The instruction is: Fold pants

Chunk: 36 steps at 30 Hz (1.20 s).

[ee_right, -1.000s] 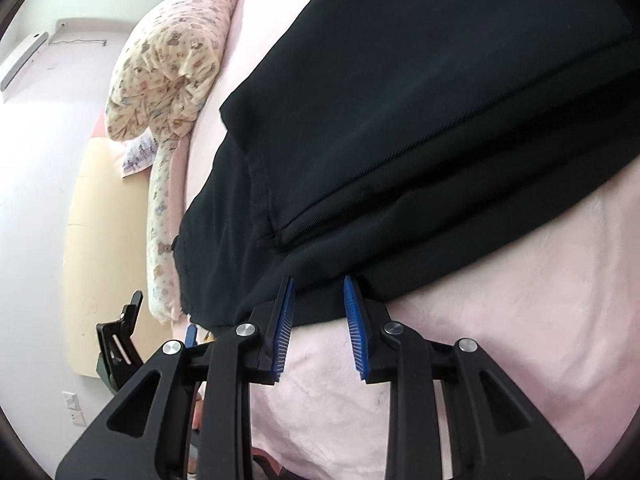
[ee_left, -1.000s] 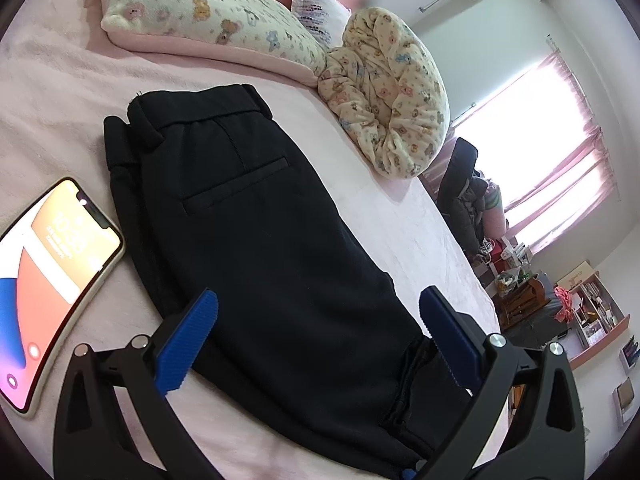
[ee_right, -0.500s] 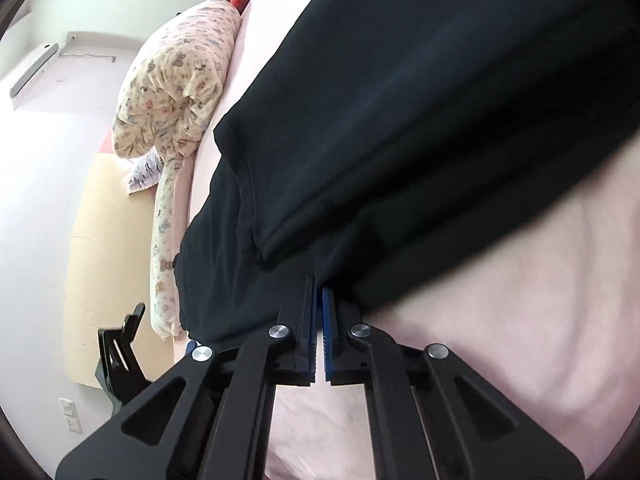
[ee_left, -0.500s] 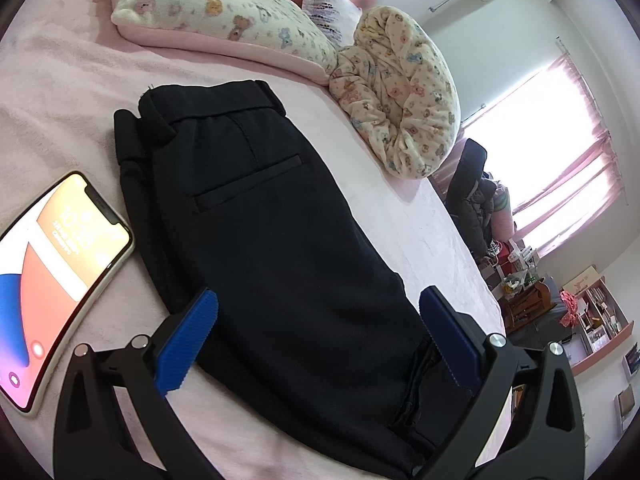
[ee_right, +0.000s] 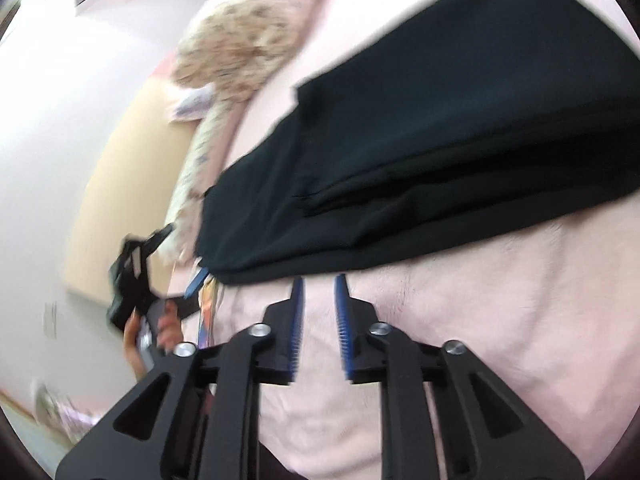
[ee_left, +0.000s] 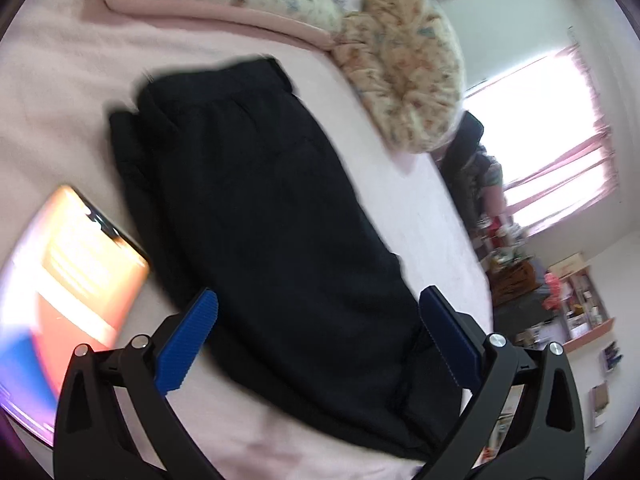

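Black pants [ee_left: 264, 216] lie folded lengthwise on a pink bed sheet [ee_left: 60, 92], waistband toward the pillows. My left gripper [ee_left: 318, 326] is wide open and empty, hovering over the pants' near end, blue pads on either side of the fabric. In the right wrist view the pants [ee_right: 440, 152] show as stacked layers with the edge facing me. My right gripper [ee_right: 319, 284] is open by a narrow gap, empty, just short of the pants' edge over the sheet [ee_right: 480, 320]. The left gripper [ee_right: 136, 276] and the hand holding it show at the left.
A phone [ee_left: 60, 288] with a lit screen lies on the bed left of the pants. Patterned pillows [ee_left: 400, 64] sit at the head of the bed. A window with pink curtains [ee_left: 560, 152] and cluttered shelves [ee_left: 576, 300] are at the right.
My right gripper shut at the pants' edge half a second ago, and has now opened slightly and backed away from it. The left gripper stayed open and drifted a little.
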Tool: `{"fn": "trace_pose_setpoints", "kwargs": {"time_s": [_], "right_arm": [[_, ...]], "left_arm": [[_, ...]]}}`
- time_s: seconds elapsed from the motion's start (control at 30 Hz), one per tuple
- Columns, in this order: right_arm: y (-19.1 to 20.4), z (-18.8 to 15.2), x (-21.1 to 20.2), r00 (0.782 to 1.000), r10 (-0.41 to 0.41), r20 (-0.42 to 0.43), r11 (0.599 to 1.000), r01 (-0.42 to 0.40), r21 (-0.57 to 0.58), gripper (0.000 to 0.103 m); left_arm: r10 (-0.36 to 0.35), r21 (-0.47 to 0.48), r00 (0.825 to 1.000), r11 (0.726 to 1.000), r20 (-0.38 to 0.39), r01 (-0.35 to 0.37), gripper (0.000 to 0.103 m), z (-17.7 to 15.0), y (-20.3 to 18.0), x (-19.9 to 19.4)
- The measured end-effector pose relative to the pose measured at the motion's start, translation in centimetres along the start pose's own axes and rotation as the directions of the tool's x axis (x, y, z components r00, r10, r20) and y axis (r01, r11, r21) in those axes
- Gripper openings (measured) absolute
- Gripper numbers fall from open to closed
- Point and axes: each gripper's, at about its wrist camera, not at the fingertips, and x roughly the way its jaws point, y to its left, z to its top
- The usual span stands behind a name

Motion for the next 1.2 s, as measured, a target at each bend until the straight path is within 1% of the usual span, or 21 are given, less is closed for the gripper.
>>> {"fn": "trace_pose_setpoints", "kwargs": {"time_s": [0.03, 0.07, 0.13, 0.23, 0.33, 0.4, 0.43, 0.47, 0.6, 0.67, 0.7, 0.73, 0.77, 0.83, 0.97, 1.03, 1.07, 1.1, 1.13, 1.17, 1.2], "right_arm": [[0.1, -0.2, -0.7, 1.000, 0.002, 0.014, 1.000, -0.002, -0.030, 0.067], [0.1, -0.4, -1.9, 0.999, 0.006, 0.047, 0.998, -0.003, -0.068, 0.078], [0.2, -0.6, -3.1, 0.996, 0.021, 0.083, 0.993, -0.011, -0.118, 0.078], [-0.1, -0.3, -4.0, 0.993, 0.056, 0.106, 0.991, -0.042, -0.126, 0.078], [-0.5, 0.0, -4.2, 0.991, 0.075, 0.113, 0.991, -0.061, -0.123, 0.078], [-0.6, -0.1, -4.2, 0.990, 0.081, 0.114, 0.989, -0.066, -0.132, 0.078], [-0.6, -0.2, -4.2, 0.990, 0.080, 0.114, 0.989, -0.064, -0.134, 0.078], [-0.7, -0.3, -4.2, 0.990, 0.080, 0.113, 0.988, -0.064, -0.137, 0.078], [-0.9, -0.6, -4.6, 0.991, 0.066, 0.115, 0.985, -0.046, -0.165, 0.078], [-1.0, -0.6, -4.5, 0.990, 0.074, 0.116, 0.984, -0.054, -0.169, 0.078], [-1.1, -0.6, -4.4, 0.990, 0.081, 0.114, 0.984, -0.061, -0.169, 0.078], [-1.2, -0.7, -4.3, 0.990, 0.084, 0.111, 0.983, -0.065, -0.170, 0.078], [-1.3, -0.7, -4.1, 0.991, 0.086, 0.106, 0.983, -0.067, -0.171, 0.078], [-1.6, -1.0, -3.6, 0.993, 0.078, 0.090, 0.983, -0.062, -0.172, 0.078], [-2.2, -1.3, -3.0, 0.995, 0.079, 0.068, 0.984, -0.067, -0.164, 0.078], [-2.4, -1.4, -2.9, 0.994, 0.082, 0.066, 0.984, -0.071, -0.161, 0.078], [-2.4, -1.4, -2.9, 0.994, 0.085, 0.063, 0.984, -0.074, -0.160, 0.078], [-2.4, -1.4, -2.9, 0.995, 0.084, 0.062, 0.984, -0.073, -0.162, 0.078], [-2.4, -1.5, -2.9, 0.994, 0.086, 0.060, 0.984, -0.075, -0.163, 0.078], [-2.4, -1.6, -2.9, 0.994, 0.087, 0.059, 0.984, -0.077, -0.164, 0.078], [-2.4, -1.6, -2.9, 0.994, 0.088, 0.058, 0.984, -0.078, -0.163, 0.078]], "left_arm": [[0.033, -0.020, 0.999, 0.999, 0.003, -0.033, 0.101, 1.3, 1.2, -0.8], [0.049, -0.047, 0.999, 0.998, 0.008, -0.049, 0.101, 2.3, 2.1, -1.5], [0.086, -0.107, 0.996, 0.991, 0.024, -0.083, 0.101, 4.5, 4.0, -3.0], [0.151, -0.122, 0.988, 0.981, -0.007, -0.151, 0.101, 7.2, 5.2, -4.0], [0.124, -0.166, 0.987, 0.976, -0.102, -0.140, 0.101, 8.8, 6.6, -2.9], [0.073, -0.193, 0.984, 0.976, -0.160, -0.104, 0.101, 9.5, 7.3, -1.3], [0.064, -0.193, 0.982, 0.976, -0.175, -0.098, 0.101, 9.6, 7.5, -0.8], [0.068, -0.183, 0.978, 0.977, -0.199, -0.105, 0.101, 9.8, 7.6, 0.0], [0.132, -0.158, 0.958, 0.972, -0.254, -0.176, 0.101, 9.7, 7.6, 2.4], [0.136, -0.147, 0.961, 0.974, -0.240, -0.174, 0.101, 9.7, 7.3, 2.9], [0.122, -0.143, 0.964, 0.977, -0.236, -0.158, 0.101, 9.7, 7.1, 3.0], [0.086, -0.140, 0.968, 0.983, -0.234, -0.121, 0.101, 9.6, 6.6, 3.3], [0.088, -0.134, 0.971, 0.984, -0.224, -0.120, 0.101, 9.5, 6.3, 3.5], [0.134, -0.110, 0.969, 0.981, -0.207, -0.159, 0.101, 9.1, 5.9, 3.9], [0.167, -0.087, 0.973, 0.979, -0.162, -0.182, 0.099, 8.5, 5.5, 4.3], [0.200, -0.087, 0.971, 0.973, -0.132, -0.212, 0.086, 8.3, 5.4, 4.0], [0.224, -0.092, 0.967, 0.967, -0.121, -0.236, 0.071, 8.3, 5.5, 3.8], [0.234, -0.097, 0.966, 0.965, -0.111, -0.245, 0.063, 8.3, 5.6, 3.6], [0.239, -0.097, 0.966, 0.964, -0.103, -0.249, 0.059, 8.3, 5.7, 3.3], [0.245, -0.092, 0.965, 0.963, -0.098, -0.253, 0.051, 8.2, 6.0, 2.9], [0.244, -0.088, 0.966, 0.964, -0.089, -0.252, 0.046, 8.0, 6.1, 2.5]]}}
